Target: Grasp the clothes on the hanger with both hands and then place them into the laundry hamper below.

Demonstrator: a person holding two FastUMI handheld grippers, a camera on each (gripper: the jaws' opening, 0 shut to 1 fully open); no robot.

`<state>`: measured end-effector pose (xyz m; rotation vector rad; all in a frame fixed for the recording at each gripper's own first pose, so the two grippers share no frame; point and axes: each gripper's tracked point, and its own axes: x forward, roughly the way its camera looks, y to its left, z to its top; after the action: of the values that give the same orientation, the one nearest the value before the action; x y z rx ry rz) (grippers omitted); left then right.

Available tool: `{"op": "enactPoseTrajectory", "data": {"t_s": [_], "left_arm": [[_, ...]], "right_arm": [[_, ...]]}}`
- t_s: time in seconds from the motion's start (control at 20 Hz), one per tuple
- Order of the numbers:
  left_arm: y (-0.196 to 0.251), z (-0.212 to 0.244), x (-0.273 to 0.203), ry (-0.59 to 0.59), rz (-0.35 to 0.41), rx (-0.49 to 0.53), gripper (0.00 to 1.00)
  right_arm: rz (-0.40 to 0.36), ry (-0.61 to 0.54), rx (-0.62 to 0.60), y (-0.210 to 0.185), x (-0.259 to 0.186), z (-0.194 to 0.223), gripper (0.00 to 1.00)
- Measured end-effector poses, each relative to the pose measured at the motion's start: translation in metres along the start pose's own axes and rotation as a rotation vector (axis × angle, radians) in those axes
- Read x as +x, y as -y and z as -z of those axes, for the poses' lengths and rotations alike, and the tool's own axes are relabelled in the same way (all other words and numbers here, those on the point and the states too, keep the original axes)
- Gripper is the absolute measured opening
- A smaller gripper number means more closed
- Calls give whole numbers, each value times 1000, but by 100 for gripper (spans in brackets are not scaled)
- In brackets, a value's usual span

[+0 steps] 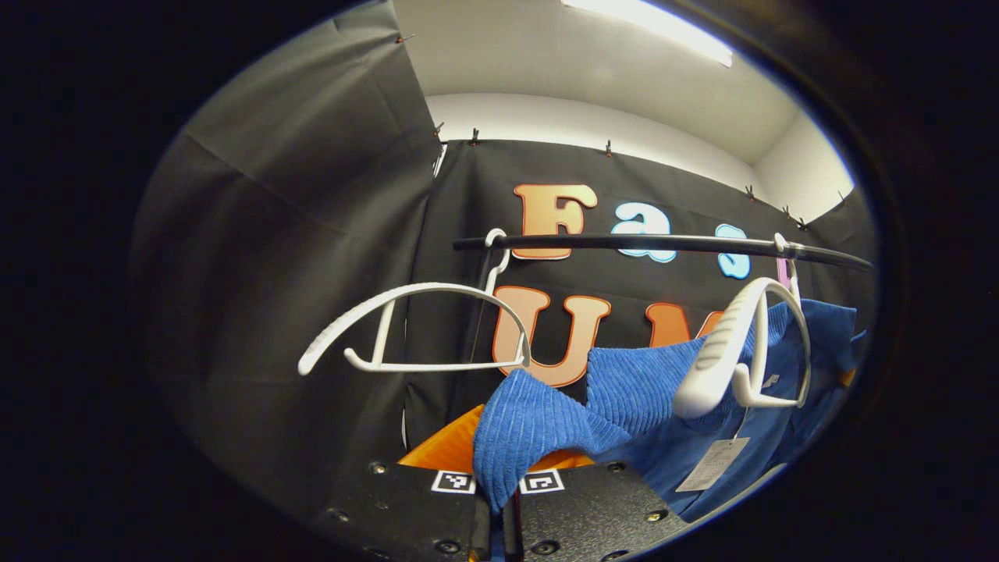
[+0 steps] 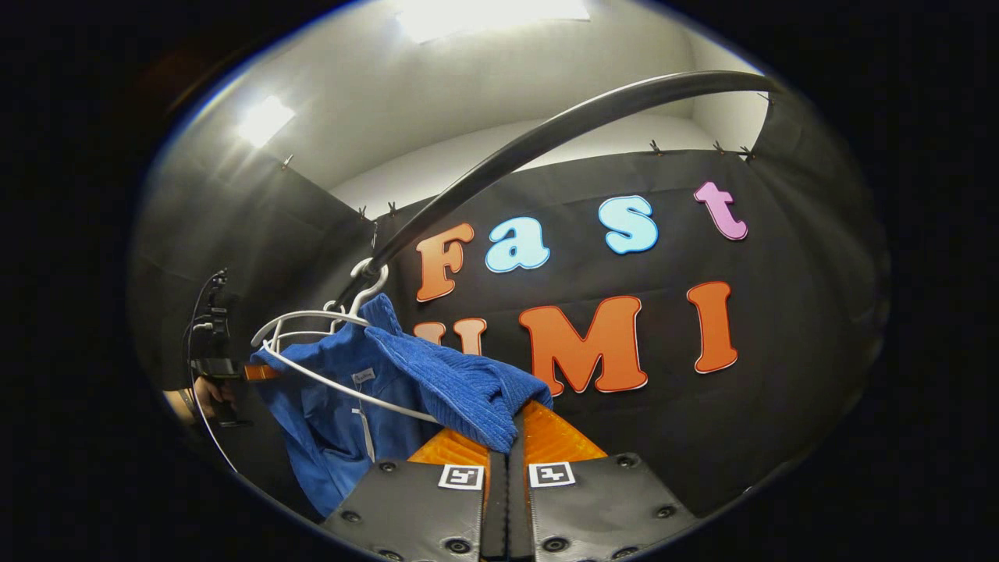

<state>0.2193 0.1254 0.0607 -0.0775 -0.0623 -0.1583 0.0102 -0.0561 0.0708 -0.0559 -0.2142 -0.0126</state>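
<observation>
A blue garment (image 1: pixel 624 390) with a ribbed collar hangs off a white hanger (image 1: pixel 741 351) on the black rail (image 1: pixel 663 243). In the left gripper view my left gripper (image 1: pixel 499 499) is shut on a ribbed blue fold of it, which stretches from the hanger down into the jaws. In the right gripper view the same blue garment (image 2: pixel 351 390) hangs on its white hanger (image 2: pixel 312 320), and my right gripper (image 2: pixel 503 445) is shut on its ribbed edge. Farther off at the left, a hand holds the other gripper (image 2: pixel 215 367). A paper tag (image 1: pixel 712 464) dangles from the garment.
A second white hanger (image 1: pixel 414 328) hangs bare on the rail at the left. The curved black rail (image 2: pixel 546 133) arcs overhead in the right gripper view. Black cloth walls close the booth behind and at the sides.
</observation>
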Motion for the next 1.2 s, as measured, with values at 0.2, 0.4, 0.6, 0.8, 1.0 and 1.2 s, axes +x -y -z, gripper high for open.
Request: {"op": "enactPoseTrajectory", "data": {"t_s": [0.2,0.4,0.6,0.8,1.0,1.2], "left_arm": [[1,-14,-16,40,-13,55,6],[11,-26,-38,76,-26,126,8],[19,-22,-51,75,-34,163,7],[31,11,-50,8,-34,145,7],[49,50,-47,-59,-23,102,7],[78,82,-48,-108,30,84,7]], "right_arm": [[19,1,-5,4,6,5,8],[69,32,-16,21,19,1,8],[115,70,-31,43,36,-7,8],[192,42,-53,76,63,8,8],[272,-43,-15,121,78,44,8],[336,-106,40,157,72,73,8]]}}
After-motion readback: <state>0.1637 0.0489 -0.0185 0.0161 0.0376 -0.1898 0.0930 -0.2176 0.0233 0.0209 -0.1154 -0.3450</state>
